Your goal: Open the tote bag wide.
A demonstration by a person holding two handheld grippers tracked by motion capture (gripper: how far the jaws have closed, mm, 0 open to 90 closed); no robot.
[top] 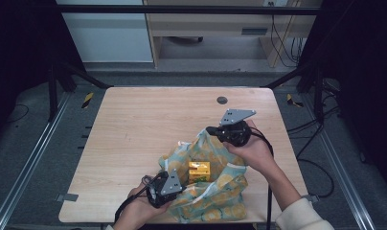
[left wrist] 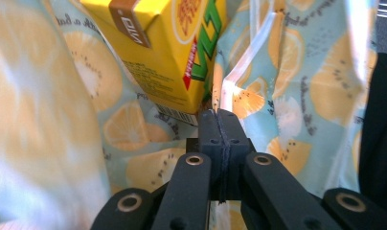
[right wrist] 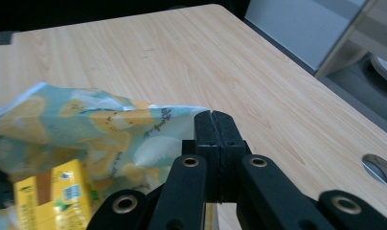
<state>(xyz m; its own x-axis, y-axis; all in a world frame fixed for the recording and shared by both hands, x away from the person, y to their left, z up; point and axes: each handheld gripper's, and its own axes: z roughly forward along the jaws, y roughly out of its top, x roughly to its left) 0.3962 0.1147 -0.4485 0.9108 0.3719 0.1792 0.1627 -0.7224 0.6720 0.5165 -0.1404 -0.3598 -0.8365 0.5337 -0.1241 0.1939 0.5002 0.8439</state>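
Observation:
A light-blue bag (top: 215, 191) printed with yellow citrus slices lies on the wooden table (top: 148, 124) near its front edge, its mouth held wide. A yellow drink carton (top: 199, 171) stands inside it. My left gripper (top: 181, 187) is at the bag's near-left rim, jaws shut on the fabric. In the left gripper view the left gripper (left wrist: 219, 117) sits just below the carton (left wrist: 167, 43), with bag cloth (left wrist: 48, 120) all around. My right gripper (top: 210, 130) pinches the far rim; in the right gripper view the right gripper (right wrist: 213, 117) is shut on the bag edge (right wrist: 86, 120), the carton (right wrist: 52, 196) lower left.
A round grommet hole (top: 222, 100) sits near the table's far edge, also visible as the hole (right wrist: 379, 167). Bare tabletop (right wrist: 182, 52) stretches left of and beyond the bag. Dark frame rails and cables flank the table on the floor.

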